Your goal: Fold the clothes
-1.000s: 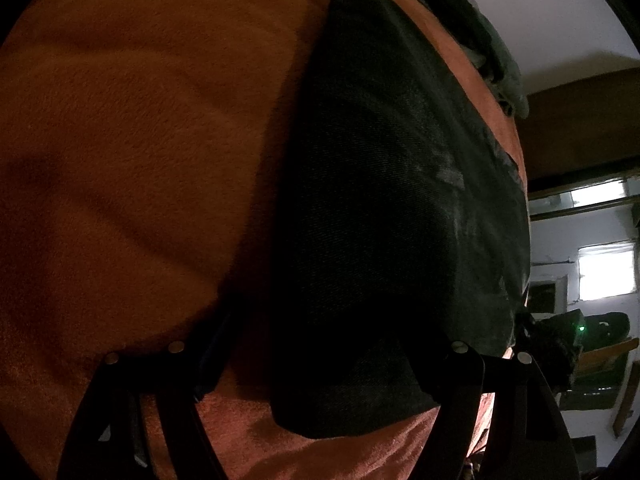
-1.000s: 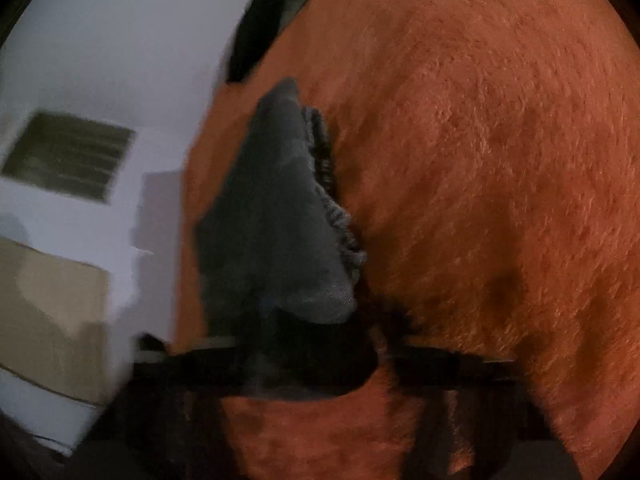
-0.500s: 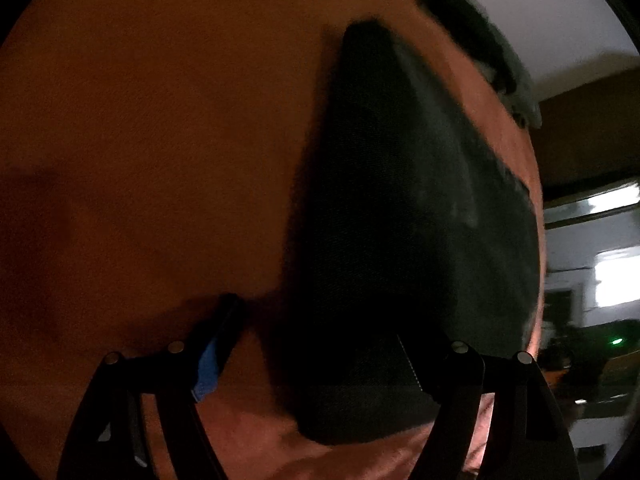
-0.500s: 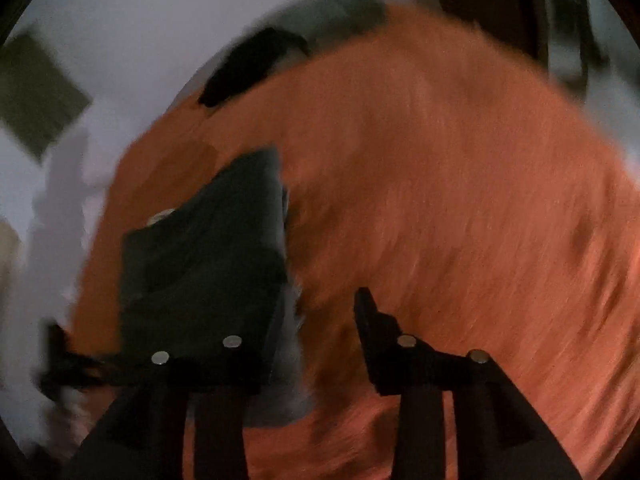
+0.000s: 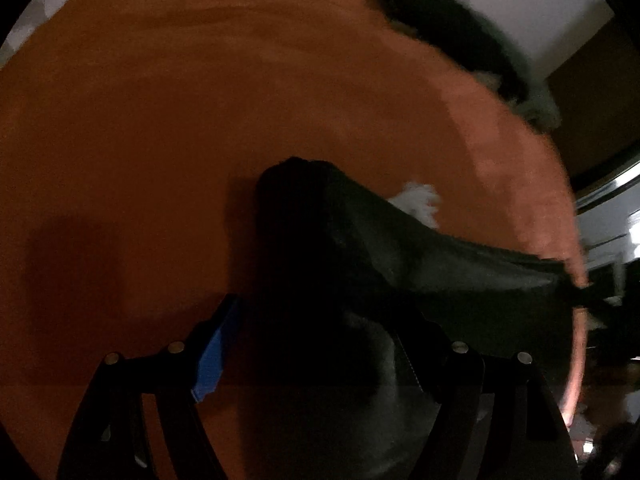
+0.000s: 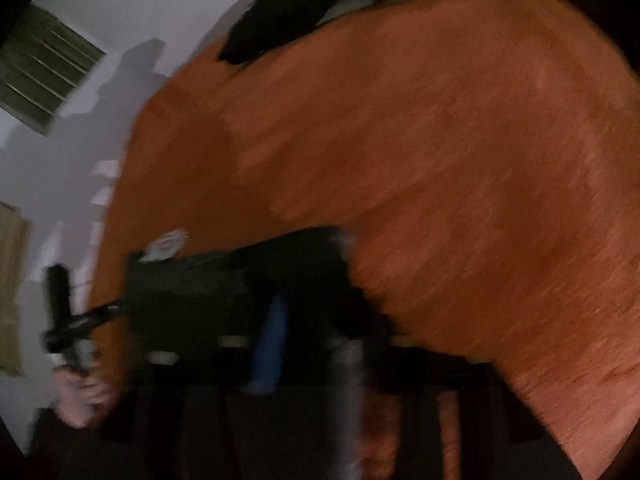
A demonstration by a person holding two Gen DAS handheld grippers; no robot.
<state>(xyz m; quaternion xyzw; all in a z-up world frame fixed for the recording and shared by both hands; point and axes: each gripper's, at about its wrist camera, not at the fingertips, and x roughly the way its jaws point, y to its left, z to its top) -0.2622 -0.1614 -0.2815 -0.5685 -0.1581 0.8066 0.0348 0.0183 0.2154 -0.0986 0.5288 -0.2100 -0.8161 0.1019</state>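
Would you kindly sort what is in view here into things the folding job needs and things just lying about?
In the job:
dark garment
left gripper
orange blanket underneath it

Lying about:
dark clothes pile at the far edge
louvred vent on the wall

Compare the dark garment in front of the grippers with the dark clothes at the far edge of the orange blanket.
The dark garment lies close, between the jaws; the dark clothes sit far off at the blanket's edge. The garment shows a white label and a folded shape; the far clothes lie heaped. Both are dark and rest on the blanket.
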